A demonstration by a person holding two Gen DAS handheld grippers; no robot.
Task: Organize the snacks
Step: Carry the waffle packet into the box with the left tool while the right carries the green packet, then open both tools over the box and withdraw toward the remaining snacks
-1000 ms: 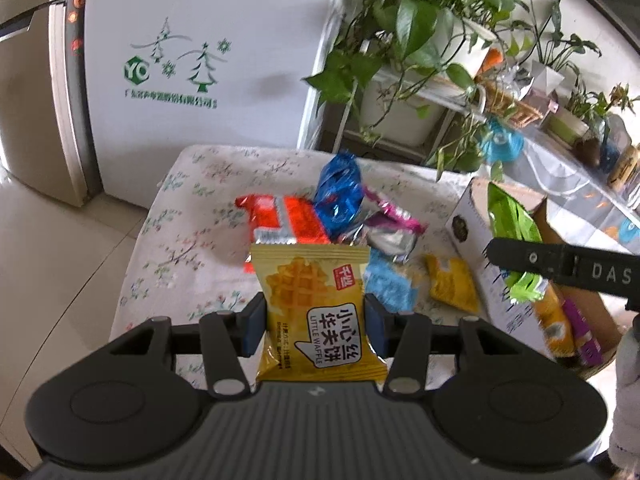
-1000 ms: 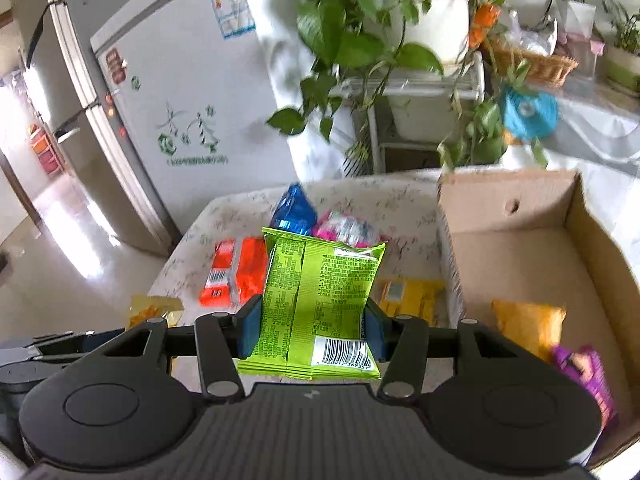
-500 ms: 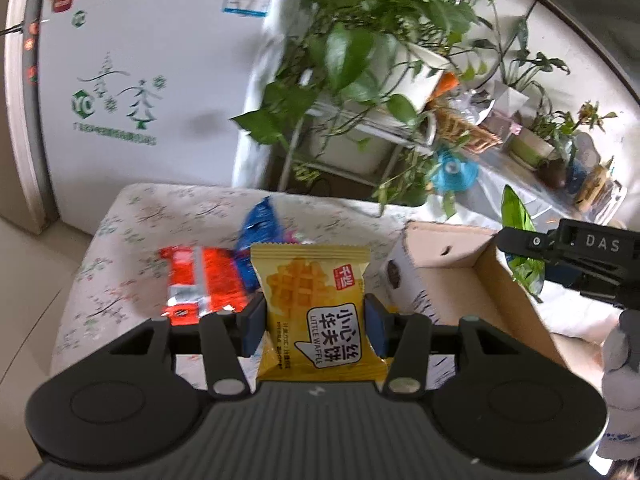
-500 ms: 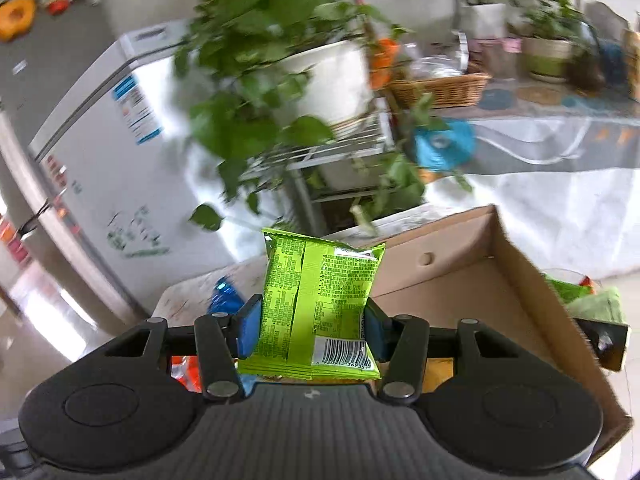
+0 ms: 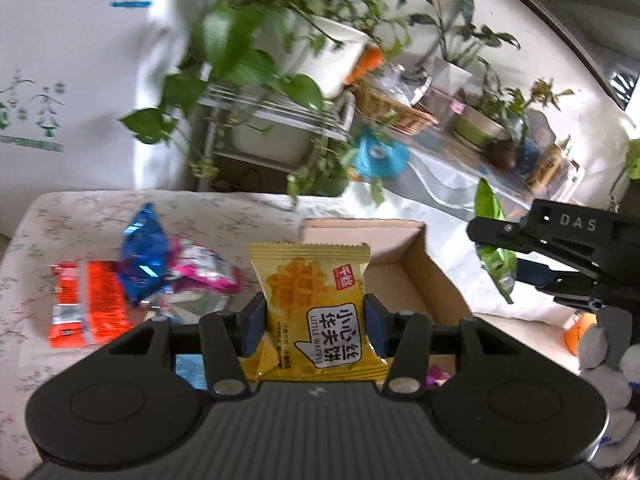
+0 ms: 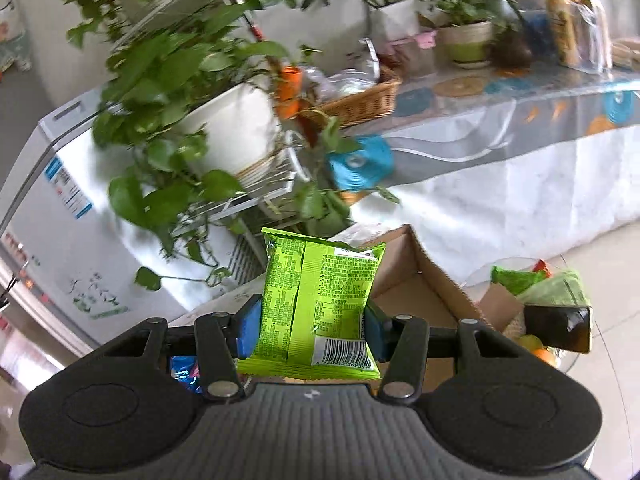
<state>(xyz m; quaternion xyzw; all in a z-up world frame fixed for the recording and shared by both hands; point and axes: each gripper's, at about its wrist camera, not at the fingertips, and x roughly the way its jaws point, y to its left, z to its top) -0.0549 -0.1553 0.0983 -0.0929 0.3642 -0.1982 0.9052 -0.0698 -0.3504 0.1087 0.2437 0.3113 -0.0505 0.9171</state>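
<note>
Between the left gripper's point(image 5: 314, 318) blue pads: upright yellow waffle packet point(image 5: 316, 312), pinched above the open brown cardboard box point(image 5: 424, 276).
Right gripper point(image 6: 312, 320): clamps an upright green snack packet point(image 6: 316, 300), over the box's corner.
Floral tablecloth point(image 5: 80, 216): orange packets point(image 5: 86, 304), blue wrapper point(image 5: 144, 256), pink wrapper point(image 5: 208, 268).
</note>
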